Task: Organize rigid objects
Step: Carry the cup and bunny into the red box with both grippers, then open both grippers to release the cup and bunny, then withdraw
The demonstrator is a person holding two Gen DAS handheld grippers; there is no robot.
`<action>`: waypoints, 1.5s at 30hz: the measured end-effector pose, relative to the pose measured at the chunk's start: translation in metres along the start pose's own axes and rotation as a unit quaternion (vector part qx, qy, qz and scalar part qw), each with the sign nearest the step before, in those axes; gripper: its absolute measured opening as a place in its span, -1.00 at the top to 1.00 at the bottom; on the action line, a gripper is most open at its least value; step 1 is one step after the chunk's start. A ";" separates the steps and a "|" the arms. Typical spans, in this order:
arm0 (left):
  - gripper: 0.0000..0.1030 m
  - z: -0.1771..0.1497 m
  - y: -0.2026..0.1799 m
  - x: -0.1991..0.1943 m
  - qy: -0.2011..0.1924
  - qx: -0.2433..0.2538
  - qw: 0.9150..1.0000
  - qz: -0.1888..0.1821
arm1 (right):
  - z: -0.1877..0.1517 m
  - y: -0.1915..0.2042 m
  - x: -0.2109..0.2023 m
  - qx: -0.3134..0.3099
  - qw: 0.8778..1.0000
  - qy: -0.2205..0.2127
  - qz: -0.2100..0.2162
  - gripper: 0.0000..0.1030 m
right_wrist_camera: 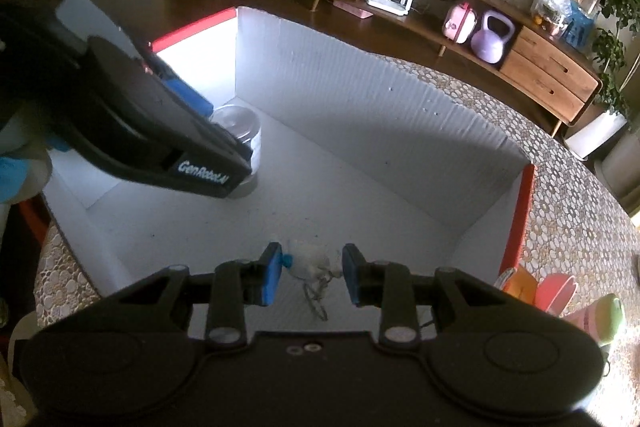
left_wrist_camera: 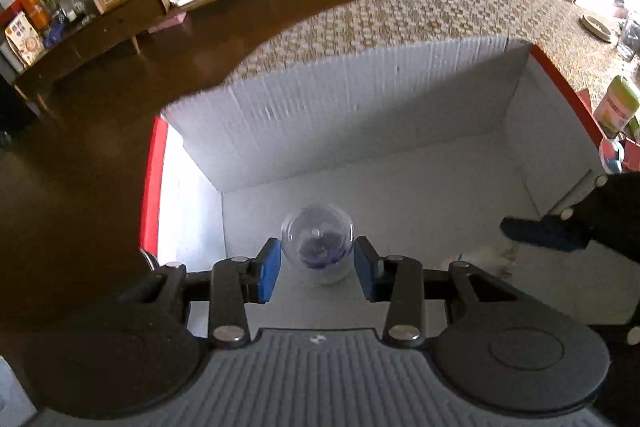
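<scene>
A white cardboard box (left_wrist_camera: 360, 115) with red outer sides stands open on the table. My left gripper (left_wrist_camera: 317, 263) reaches into it, its blue pads pressed on either side of a clear plastic capsule (left_wrist_camera: 317, 245) with something purple inside. The capsule (right_wrist_camera: 244, 123) sits low by the box's far left corner, partly hidden by the left gripper. My right gripper (right_wrist_camera: 310, 273) is also inside the box, near the front. A small white fuzzy trinket (right_wrist_camera: 310, 261) with a blue bit and a thin cord lies on the box floor between its pads, with a slight gap at the pads.
The box sits on a table with a pebble-pattern cloth (left_wrist_camera: 400, 15). A green-lidded can (left_wrist_camera: 616, 103) stands right of the box. Pink and orange items (right_wrist_camera: 556, 291) and a green cup (right_wrist_camera: 608, 315) sit nearby. A wooden sideboard (right_wrist_camera: 548, 63) lines the far wall.
</scene>
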State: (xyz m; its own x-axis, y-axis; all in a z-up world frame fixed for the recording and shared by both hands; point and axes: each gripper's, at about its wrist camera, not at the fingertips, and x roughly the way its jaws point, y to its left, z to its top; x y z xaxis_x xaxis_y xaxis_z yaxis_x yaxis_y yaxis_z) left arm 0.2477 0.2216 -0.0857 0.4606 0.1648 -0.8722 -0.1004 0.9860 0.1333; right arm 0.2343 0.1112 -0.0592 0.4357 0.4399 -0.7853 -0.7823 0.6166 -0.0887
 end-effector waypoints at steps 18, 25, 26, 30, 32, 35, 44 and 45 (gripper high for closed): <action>0.03 -0.023 -0.002 -0.036 -0.031 -0.036 0.999 -0.003 | -0.014 -0.014 -0.048 0.033 0.998 -0.045 0.031 -0.47; -0.13 -0.028 -0.008 -0.059 -0.054 -0.036 0.998 0.001 | -0.020 -0.012 -0.070 0.038 0.997 -0.065 0.034 -0.59; -0.17 -0.029 -0.009 -0.062 -0.057 -0.036 0.998 0.002 | -0.021 -0.013 -0.074 0.039 0.996 -0.067 0.035 -0.61; -0.25 -0.031 -0.014 -0.072 -0.068 -0.036 0.997 0.001 | -0.024 -0.014 -0.085 0.045 0.995 -0.077 0.036 -0.66; -0.25 -0.032 -0.016 -0.079 -0.074 -0.038 0.997 -0.001 | -0.026 -0.016 -0.092 0.049 0.995 -0.082 0.037 -0.71; -0.30 -0.034 -0.019 -0.086 -0.080 -0.041 0.996 -0.003 | -0.030 -0.020 -0.104 0.056 0.993 -0.093 0.035 -0.79; -0.51 -0.044 -0.036 -0.111 -0.111 -0.051 0.992 -0.013 | -0.049 -0.034 -0.133 0.085 0.989 -0.119 0.038 -0.99; -0.51 -0.045 -0.038 -0.113 -0.115 -0.050 0.992 -0.012 | -0.053 -0.037 -0.136 0.089 0.988 -0.121 0.038 -0.99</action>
State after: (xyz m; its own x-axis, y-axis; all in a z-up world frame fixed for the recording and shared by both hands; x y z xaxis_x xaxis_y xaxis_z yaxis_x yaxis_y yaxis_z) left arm 0.1600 0.1643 -0.0128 0.6524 0.1536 -0.7422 -0.1682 0.9842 0.0558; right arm 0.1803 -0.0060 0.0184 0.4883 0.6194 -0.6147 -0.7362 0.6707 0.0910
